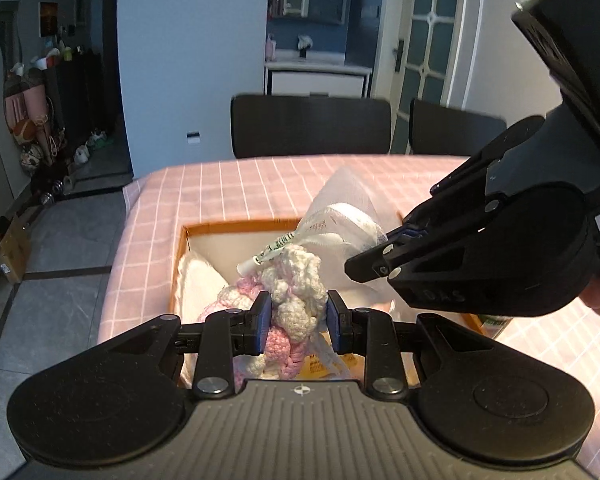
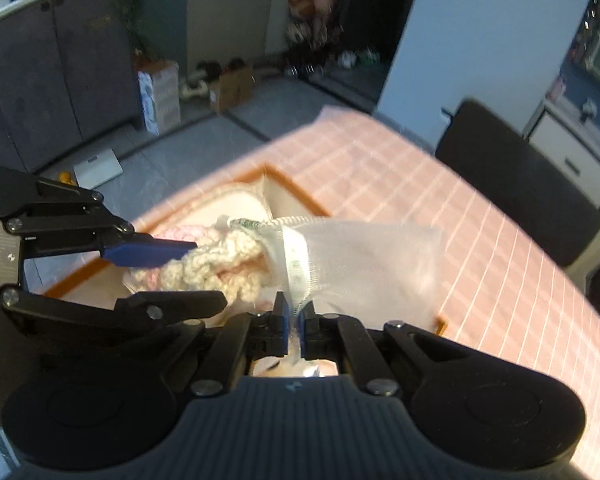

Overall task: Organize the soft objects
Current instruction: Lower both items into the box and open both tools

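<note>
Where floor tiles run grey, pink checked tablecloth (image 1: 228, 200).

The crocheted toy (image 1: 296, 300) is chunky yarn in cream and pink, knobbly and matt. The mesh bag (image 2: 364, 256) is thin, see-through white netting with a woven tape band at its mouth — soft and dull, creased where it folds. The left tongs (image 1: 298, 322) and right tongs (image 2: 296, 320) look like matt black plastic, with small bright metal pins at the joints and blue pads (image 1: 262, 322) of a smooth rubbery look; the housing below is ribbed grey plastic. The bench (image 1: 204, 200) wears a pink checked cloth, flat and matt. The box (image 1: 188, 236) has a smooth orange rim and pale inner walls — cardboard, by the look. The pale cushion (image 1: 198, 284) inside is soft cloth.
</note>
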A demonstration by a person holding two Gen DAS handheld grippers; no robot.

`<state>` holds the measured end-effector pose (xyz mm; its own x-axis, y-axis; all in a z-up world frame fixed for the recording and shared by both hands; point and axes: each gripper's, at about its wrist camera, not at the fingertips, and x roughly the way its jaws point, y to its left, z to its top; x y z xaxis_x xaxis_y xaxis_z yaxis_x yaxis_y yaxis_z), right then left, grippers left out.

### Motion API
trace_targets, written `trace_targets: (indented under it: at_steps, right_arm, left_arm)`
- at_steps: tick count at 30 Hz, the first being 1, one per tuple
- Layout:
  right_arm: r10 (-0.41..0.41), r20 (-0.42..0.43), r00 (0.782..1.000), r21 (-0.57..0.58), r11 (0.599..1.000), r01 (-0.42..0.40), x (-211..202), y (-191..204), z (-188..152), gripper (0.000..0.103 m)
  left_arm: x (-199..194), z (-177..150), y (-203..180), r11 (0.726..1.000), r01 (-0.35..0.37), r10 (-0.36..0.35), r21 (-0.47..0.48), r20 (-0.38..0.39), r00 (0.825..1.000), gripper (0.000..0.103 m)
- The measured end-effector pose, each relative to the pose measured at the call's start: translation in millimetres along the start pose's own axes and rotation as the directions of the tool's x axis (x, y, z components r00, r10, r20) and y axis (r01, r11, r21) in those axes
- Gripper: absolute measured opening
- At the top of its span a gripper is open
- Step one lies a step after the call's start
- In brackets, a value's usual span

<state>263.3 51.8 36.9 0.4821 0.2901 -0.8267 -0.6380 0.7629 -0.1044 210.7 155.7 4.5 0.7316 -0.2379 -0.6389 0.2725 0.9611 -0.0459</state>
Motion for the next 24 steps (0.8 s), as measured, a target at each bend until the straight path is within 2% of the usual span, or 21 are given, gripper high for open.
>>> trace_targets:
  at_steps: [4, 10, 15, 19, 23, 24]
  right_arm:
    - [-0.009, -0.045, 0.999, 0.009, 1.0, 0.009, 11.4, 1.6, -2.4, 0.003]
    - [0.034, -0.131, 0.991, 0.069, 0.997, -0.025, 27.6, -5.4, -4.0, 0.003]
    - [0.02, -0.148, 0.989, 0.062, 0.998, -0.011, 34.1, -1.5, -5.0, 0.004]
    - [-0.002, -0.173, 0.985, 0.047, 0.999, 0.01, 43.1, 3.0, -7.4, 0.005]
    - [-0.005, -0.201, 0.979, 0.039, 0.999, 0.013, 53.7, 3.8, -8.7, 0.007]
    - [-0.001, -0.206, 0.979, 0.037, 0.999, 0.009, 55.2, 4.5, -9.2, 0.007]
  left_arm:
    - [14.1, -1.7, -9.2, 0.998, -0.031, 0.034, 0.053, -0.055, 0.998, 0.033]
    - [21.8, -5.7, -17.6, 0.994, -0.045, 0.058, 0.099, -0.129, 0.99, 0.035]
    - [21.5, -5.2, -13.2, 0.998, -0.032, 0.042, 0.06, -0.178, 0.983, 0.046]
    - [18.8, -8.9, -14.7, 0.998, -0.027, 0.038, 0.063, -0.186, 0.982, 0.046]
    - [14.5, -12.7, -18.1, 0.997, -0.014, 0.028, 0.071, -0.194, 0.981, 0.053]
    - [13.0, -13.9, -18.7, 0.997, -0.013, 0.027, 0.074, -0.196, 0.98, 0.057]
